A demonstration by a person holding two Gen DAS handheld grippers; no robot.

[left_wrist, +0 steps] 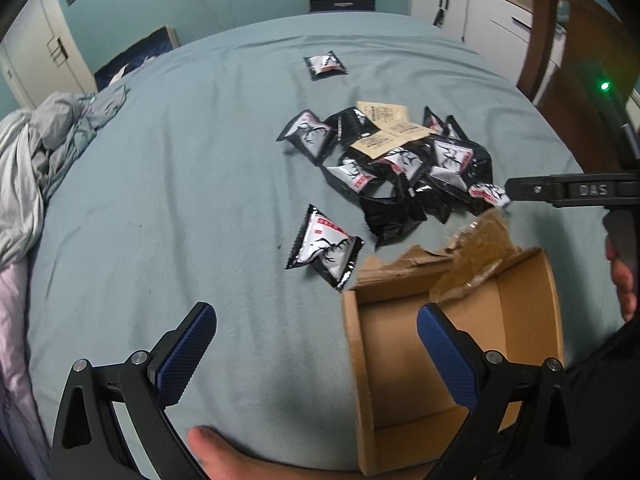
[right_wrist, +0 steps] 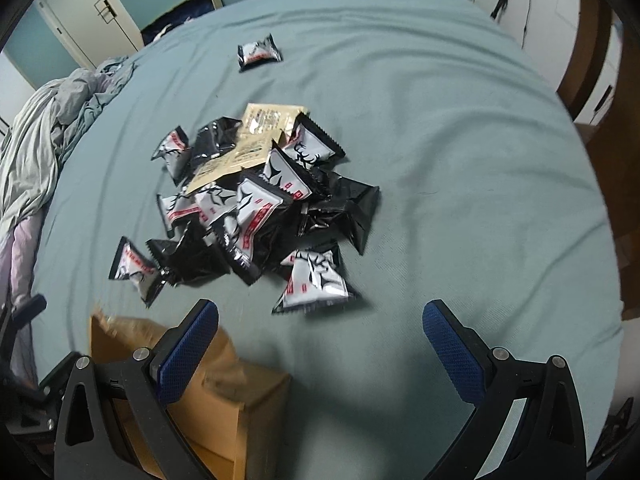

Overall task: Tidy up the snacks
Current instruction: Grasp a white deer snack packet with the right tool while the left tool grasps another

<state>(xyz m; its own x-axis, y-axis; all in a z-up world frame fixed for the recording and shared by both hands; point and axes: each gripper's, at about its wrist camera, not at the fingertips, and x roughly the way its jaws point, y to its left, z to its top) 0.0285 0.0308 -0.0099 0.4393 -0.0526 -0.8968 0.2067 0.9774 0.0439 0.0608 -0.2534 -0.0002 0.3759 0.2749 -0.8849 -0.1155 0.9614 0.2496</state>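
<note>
Cardboard box [left_wrist: 520,320] beside snack pile [right_wrist: 260,200]

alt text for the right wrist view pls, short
The open right gripper hovers over a teal bedsheet, facing a heap of black-and-white snack packets mixed with a few tan sachets. One packet lies alone farther up the bed, and an open cardboard box sits at lower left behind the left blue-padded finger.

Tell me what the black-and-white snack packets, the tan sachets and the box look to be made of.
Snack packets: glossy plastic or foil film, judging by bright glints, crinkles and serrated sealed ends.
Tan sachets: matte, probably paper or paper-faced laminate; flat, no shine.
Box: plain brown cardboard, dull, with a ragged torn flap.
</note>
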